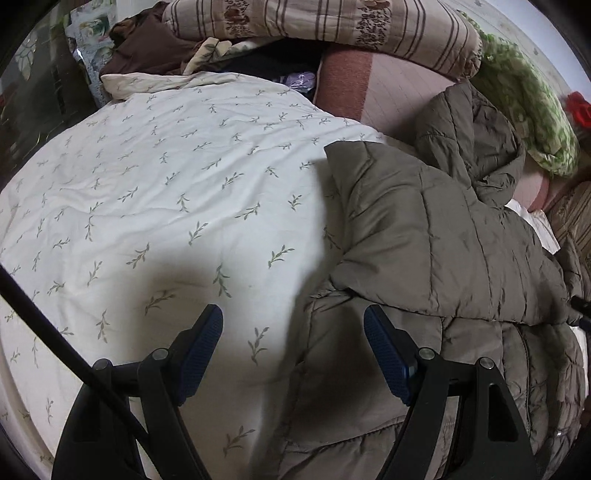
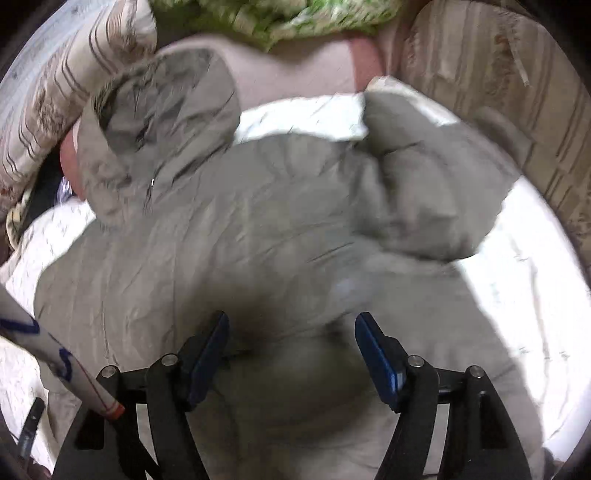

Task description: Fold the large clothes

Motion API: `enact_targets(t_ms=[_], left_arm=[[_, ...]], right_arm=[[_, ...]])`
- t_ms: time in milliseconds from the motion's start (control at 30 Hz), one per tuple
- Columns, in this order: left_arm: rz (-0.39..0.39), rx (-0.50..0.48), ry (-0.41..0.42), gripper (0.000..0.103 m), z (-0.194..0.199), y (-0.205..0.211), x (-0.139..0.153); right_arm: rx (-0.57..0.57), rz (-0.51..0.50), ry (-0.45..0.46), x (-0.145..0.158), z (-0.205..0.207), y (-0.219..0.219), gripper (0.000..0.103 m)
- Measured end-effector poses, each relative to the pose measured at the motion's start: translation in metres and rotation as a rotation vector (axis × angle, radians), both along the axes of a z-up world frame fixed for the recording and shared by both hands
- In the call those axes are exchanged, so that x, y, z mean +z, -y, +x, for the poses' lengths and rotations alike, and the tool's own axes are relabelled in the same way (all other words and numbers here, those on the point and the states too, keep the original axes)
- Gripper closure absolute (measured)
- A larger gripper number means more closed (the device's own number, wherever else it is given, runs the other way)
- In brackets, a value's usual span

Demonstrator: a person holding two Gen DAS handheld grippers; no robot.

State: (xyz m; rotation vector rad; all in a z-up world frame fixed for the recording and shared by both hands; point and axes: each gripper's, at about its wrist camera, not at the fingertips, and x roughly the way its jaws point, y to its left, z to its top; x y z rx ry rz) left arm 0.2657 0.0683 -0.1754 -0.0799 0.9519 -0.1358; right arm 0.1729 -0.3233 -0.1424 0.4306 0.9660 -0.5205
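Left wrist view: your left gripper (image 1: 293, 354) hangs with its jaws spread wide and nothing between them, above the near left edge of the quilted grey-brown jacket (image 1: 436, 236). The jacket lies on the leaf-print duvet (image 1: 166, 192), toward the right of the bed, with one padded panel or sleeve already laid over the body and the hood (image 1: 469, 136) bunched toward the striped pillow (image 1: 325, 29). Right wrist view (blurred): your right gripper (image 2: 291, 354) is likewise open and empty, poised over the middle of the jacket (image 2: 240, 229); the hood (image 2: 159, 122) sits upper left and a folded-in bulge of sleeve (image 2: 417, 184) upper right. A patterned sleeve (image 2: 55, 358) of your arm crosses the lower left corner. Step in hand, as judged: between folds, with both tongs free and repositioning over the garment. The next move calls for each gripper to close on an edge of the padded fabric, probably the hem or the outlying sleeve; expect thick, springy stuffing, so bite deep enough to hold every layer.
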Motion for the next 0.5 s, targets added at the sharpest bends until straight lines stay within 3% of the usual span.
enact_targets(t_ms=[100, 200, 267, 300, 333, 500], left_arm=[[0.005, 0.009, -0.004, 0.025, 0.001, -0.002, -0.001], [-0.006, 0.03, -0.014, 0.025, 0.004, -0.007, -0.003], [-0.012, 0.041, -0.014, 0.025, 0.004, -0.011, -0.002], [-0.011, 0.044, -0.013, 0.025, 0.005, -0.011, -0.002], [-0.006, 0.046, -0.013, 0.025, 0.005, -0.012, -0.002], [0.015, 0.036, -0.018, 0.025, 0.01, -0.008, -0.005]], right_arm=[[0.046, -0.05, 0.019, 0.009, -0.002, -0.002, 0.023], [0.06, -0.001, -0.037, -0.009, 0.013, 0.001, 0.02], [0.057, 0.028, -0.075, -0.028, 0.027, 0.001, 0.026], [0.064, 0.039, -0.109, -0.042, 0.039, 0.0, 0.041], [0.068, 0.048, -0.118, -0.047, 0.045, 0.0, 0.047], [0.079, -0.016, -0.123, -0.054, 0.092, 0.001, 0.047]])
